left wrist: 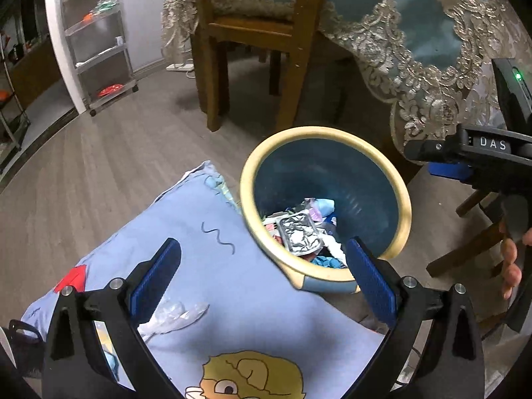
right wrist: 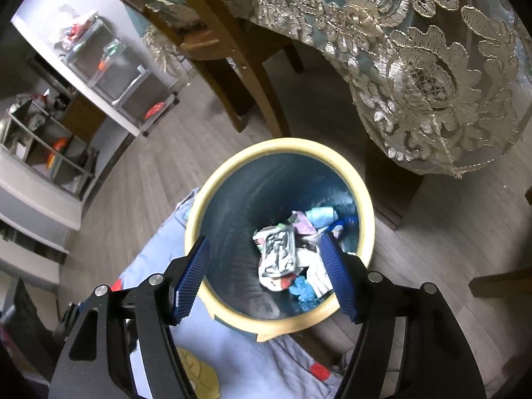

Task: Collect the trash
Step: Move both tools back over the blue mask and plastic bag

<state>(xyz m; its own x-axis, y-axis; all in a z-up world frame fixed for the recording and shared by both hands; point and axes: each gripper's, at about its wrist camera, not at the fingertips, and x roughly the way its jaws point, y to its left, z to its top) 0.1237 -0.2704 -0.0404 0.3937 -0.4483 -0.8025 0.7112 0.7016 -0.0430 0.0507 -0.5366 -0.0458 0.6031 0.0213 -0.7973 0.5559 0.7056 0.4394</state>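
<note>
A blue trash bin with a cream rim (left wrist: 404, 196) (right wrist: 365, 212) stands on the wood floor beside a blue cartoon cushion (left wrist: 212, 286) (right wrist: 252, 362). Inside lie wrappers, among them a crumpled silver foil tray (left wrist: 299, 234) (right wrist: 277, 252). My left gripper (left wrist: 262, 279) is open and empty, above the cushion at the bin's near rim. My right gripper (right wrist: 266, 272) is open and empty, right above the bin's mouth. Its black body (left wrist: 478, 153) shows at the right in the left wrist view.
A wooden chair (left wrist: 249, 33) (right wrist: 216, 50) and a table under a teal lace-edged cloth (left wrist: 432, 50) (right wrist: 415, 50) stand behind the bin. A white shelf cart (left wrist: 96, 40) (right wrist: 116, 76) is at the far left. Another chair's legs (left wrist: 465, 246) are to the right.
</note>
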